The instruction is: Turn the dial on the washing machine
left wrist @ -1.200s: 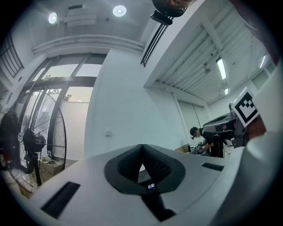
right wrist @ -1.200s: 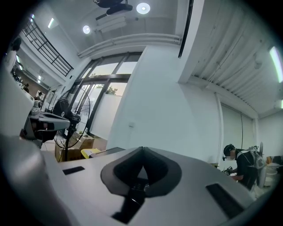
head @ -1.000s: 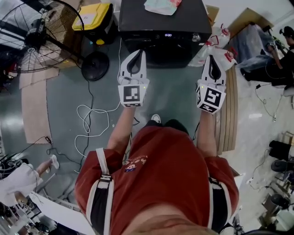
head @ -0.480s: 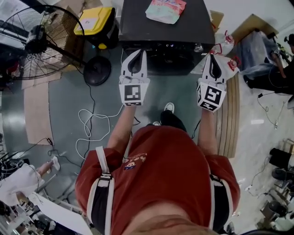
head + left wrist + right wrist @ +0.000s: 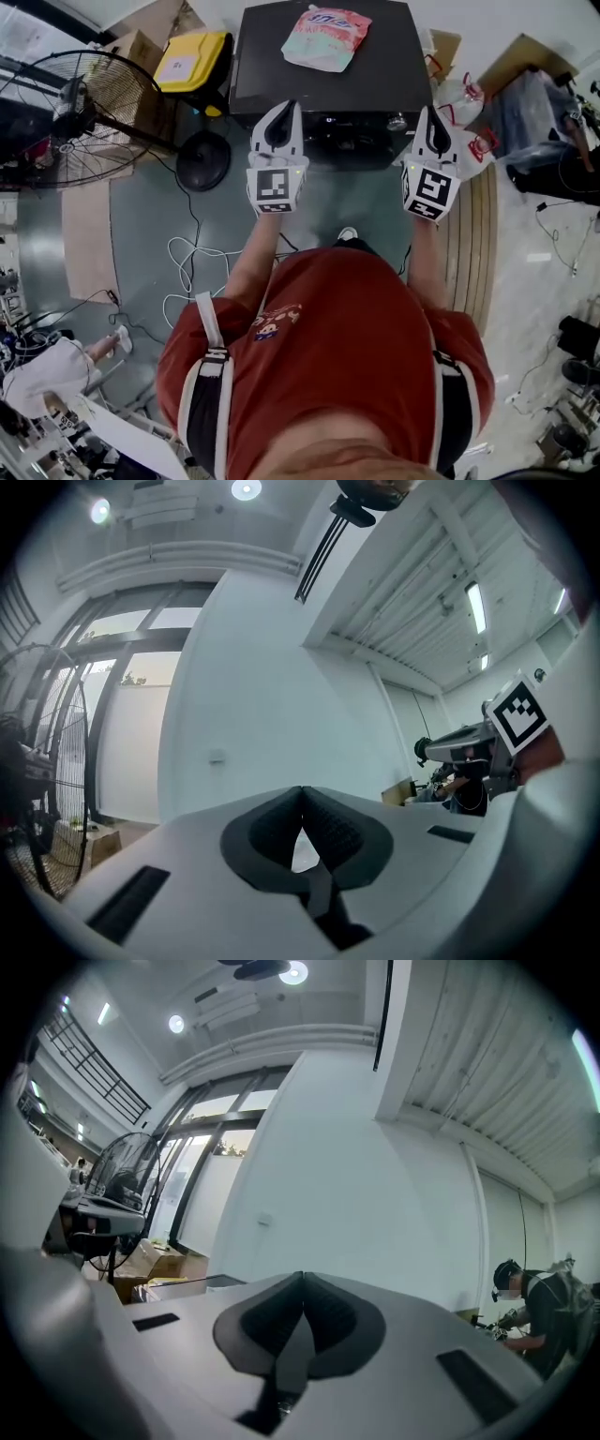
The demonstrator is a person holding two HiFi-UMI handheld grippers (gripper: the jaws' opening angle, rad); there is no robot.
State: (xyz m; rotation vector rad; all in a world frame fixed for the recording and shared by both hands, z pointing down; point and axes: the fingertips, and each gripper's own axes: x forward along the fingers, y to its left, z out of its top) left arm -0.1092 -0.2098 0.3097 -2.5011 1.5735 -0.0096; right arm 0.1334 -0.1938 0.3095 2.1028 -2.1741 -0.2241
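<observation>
A black washing machine (image 5: 328, 66) stands ahead of me in the head view, a silver dial (image 5: 397, 121) at the right end of its front panel. My left gripper (image 5: 278, 107) is held up before the panel's left part, jaws shut and empty. My right gripper (image 5: 431, 113) hovers just right of the dial, apart from it, also shut with nothing held. In the left gripper view the left gripper (image 5: 302, 789) points up at a white wall. The right gripper (image 5: 302, 1277) in its own view aims at wall and ceiling too; the dial is not in either gripper view.
A pink and green pouch (image 5: 325, 37) lies on the machine's top. A large floor fan (image 5: 75, 112) and a yellow bin (image 5: 189, 58) stand at the left. White cables (image 5: 192, 258) lie on the floor. Plastic bags (image 5: 464, 98) and wooden boards (image 5: 473, 234) sit at the right.
The washing machine has come nearer and shows more of its top. Both grippers have moved forward to its front panel, the right one now beside the dial. Jaws stayed shut.
</observation>
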